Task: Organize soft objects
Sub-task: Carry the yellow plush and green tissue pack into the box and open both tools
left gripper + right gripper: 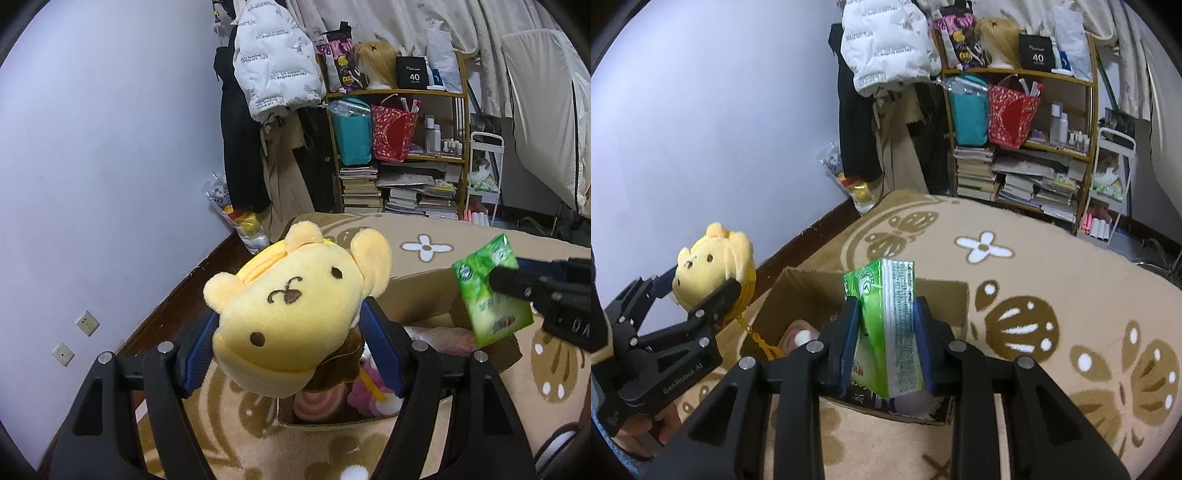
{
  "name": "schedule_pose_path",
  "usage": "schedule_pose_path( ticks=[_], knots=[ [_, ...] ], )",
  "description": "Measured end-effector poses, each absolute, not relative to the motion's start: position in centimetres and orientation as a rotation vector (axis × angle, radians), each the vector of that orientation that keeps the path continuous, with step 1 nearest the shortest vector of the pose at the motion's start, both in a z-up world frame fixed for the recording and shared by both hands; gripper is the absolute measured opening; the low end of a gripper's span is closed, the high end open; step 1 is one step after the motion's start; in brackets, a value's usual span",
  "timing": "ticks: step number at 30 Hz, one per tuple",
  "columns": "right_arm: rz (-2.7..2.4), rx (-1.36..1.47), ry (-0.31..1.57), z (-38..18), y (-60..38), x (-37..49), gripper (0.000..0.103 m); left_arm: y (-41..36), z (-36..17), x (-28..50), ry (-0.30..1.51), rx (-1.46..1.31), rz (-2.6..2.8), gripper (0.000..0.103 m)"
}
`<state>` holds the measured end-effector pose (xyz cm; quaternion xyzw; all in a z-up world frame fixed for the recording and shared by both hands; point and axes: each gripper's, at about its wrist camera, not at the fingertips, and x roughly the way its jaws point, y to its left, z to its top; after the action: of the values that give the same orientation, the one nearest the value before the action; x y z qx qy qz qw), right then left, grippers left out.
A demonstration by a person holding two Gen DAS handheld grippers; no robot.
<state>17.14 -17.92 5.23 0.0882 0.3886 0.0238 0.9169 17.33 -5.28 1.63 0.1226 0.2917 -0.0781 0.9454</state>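
My left gripper is shut on a yellow plush dog, its blue pads pressing both sides of the soft head. The same plush dog shows at the left of the right wrist view, with a yellow chain hanging below it. My right gripper is shut on a green tissue pack, held upright. The tissue pack also appears at the right of the left wrist view. Both items hang above an open cardboard box on the rug, holding several soft toys.
A beige patterned rug covers the floor. A bookshelf packed with bags and books stands at the back, with hanging coats to its left. A pale wall runs along the left side. A white cart stands at right.
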Motion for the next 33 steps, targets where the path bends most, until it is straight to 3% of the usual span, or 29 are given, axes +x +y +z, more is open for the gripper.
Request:
schedule_pose_path(
  ticks=[15,33],
  knots=[
    [0.048,0.186,0.865,0.6,-17.4,18.6,0.031,-5.5,-3.0,20.1,0.706,0.247,-0.176,0.075],
    [0.042,0.21,0.896,-1.1,-17.8,19.1,0.034,-7.2,-6.3,20.0,0.781,0.331,-0.181,0.078]
  ],
)
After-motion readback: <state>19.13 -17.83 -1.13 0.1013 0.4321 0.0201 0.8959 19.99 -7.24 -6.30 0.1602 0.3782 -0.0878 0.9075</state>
